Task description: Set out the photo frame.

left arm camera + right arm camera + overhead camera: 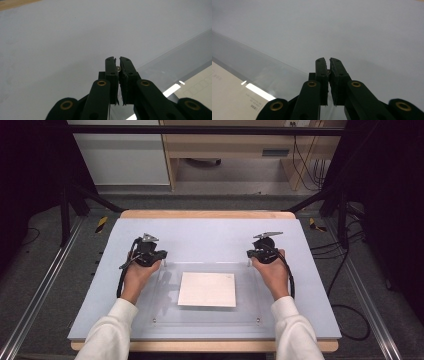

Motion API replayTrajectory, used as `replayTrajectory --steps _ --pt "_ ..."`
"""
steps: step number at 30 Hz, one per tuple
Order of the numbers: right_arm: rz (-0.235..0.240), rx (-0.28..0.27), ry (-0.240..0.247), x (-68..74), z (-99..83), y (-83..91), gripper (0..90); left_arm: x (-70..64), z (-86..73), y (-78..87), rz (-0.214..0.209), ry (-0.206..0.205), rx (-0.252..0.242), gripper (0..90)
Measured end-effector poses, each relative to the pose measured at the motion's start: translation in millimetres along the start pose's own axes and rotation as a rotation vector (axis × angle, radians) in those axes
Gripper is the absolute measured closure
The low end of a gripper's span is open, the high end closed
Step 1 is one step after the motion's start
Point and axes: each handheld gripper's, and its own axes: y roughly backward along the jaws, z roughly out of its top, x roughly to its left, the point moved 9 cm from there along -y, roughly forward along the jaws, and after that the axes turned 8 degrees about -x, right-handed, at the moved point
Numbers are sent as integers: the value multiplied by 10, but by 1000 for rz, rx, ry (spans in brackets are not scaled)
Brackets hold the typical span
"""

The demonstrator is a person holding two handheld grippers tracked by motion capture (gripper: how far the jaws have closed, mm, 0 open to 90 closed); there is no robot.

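A: Why is each tool at a far corner of the clear plate (pixel 150 312)?

B: I'd guess to lift it evenly. The left tool (pixel 117 65) has its jaws nearly shut around a small peg there; the right tool (pixel 328 65) likewise. The white sheet (pixel 207 289) lies at the plate's middle, on the desk (pixel 200 235).

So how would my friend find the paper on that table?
Look at the pale grey table. In its near half lies a clear plastic sheet, between the two hands. The paper sits in the middle of that sheet: a flat white square, the one solid white thing there.
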Motion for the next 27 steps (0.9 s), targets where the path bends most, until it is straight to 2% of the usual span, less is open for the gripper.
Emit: replayTrajectory --steps 10,13,15,19,23,27 --pt "-2 -22 19 15 -10 18 850 2 -8 -12 -1 1 5 848" --pt "-6 -53 35 14 -7 58 779 5 -11 -16 2 -2 6 848" --pt "-25 -91 46 3 7 138 689 7 -11 -20 4 -5 7 849" --pt "-68 -168 113 1 -13 400 574 9 -4 -32 14 2 26 848" --pt "-116 -212 159 34 -155 669 522 12 1 -44 22 14 31 848" --pt "-116 -243 191 102 -339 879 459 15 7 -50 31 11 51 848"
